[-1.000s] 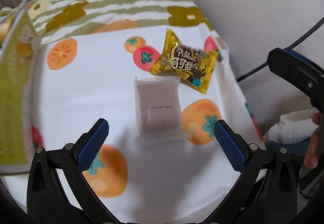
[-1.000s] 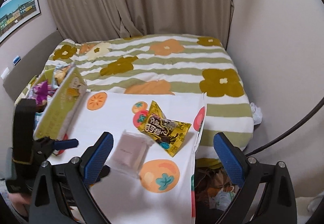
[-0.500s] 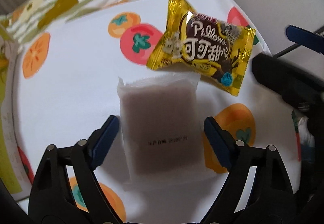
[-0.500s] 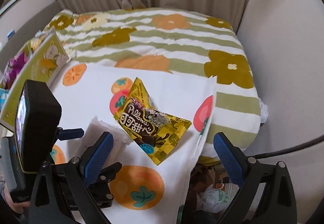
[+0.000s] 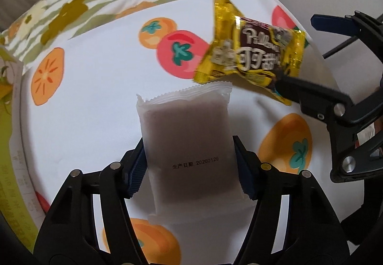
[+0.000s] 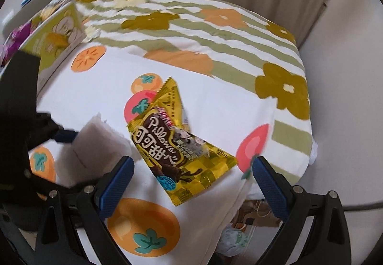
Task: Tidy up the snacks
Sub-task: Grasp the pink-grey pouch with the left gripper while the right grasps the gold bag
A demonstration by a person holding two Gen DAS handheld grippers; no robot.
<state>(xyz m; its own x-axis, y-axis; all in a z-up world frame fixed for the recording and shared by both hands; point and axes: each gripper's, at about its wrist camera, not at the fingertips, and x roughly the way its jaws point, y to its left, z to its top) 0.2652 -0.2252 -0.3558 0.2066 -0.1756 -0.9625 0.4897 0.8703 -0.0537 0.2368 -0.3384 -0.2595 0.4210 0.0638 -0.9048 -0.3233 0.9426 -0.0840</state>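
A white packet with a dark purple filling [image 5: 189,145] lies on the fruit-print cloth [image 5: 100,102]. My left gripper [image 5: 190,166] is shut on its two long sides. The packet also shows in the right wrist view [image 6: 100,145], with the left gripper [image 6: 64,135] on it. A yellow Pillows snack bag [image 6: 174,145] lies just right of the packet; it also shows in the left wrist view [image 5: 253,56]. My right gripper [image 6: 191,183] is open and straddles the near end of the yellow bag. It also shows in the left wrist view [image 5: 311,59].
A green snack box [image 6: 57,35] with purple packets [image 6: 16,37] behind it stands at the far left; it also shows in the left wrist view [image 5: 7,135]. A striped flower quilt [image 6: 215,25] lies beyond the cloth. The bed edge drops off at the right beside a pale wall [image 6: 347,73].
My left gripper moved forward and closed on the white packet's sides. My right gripper moved forward and down until its open fingers straddle the yellow bag.
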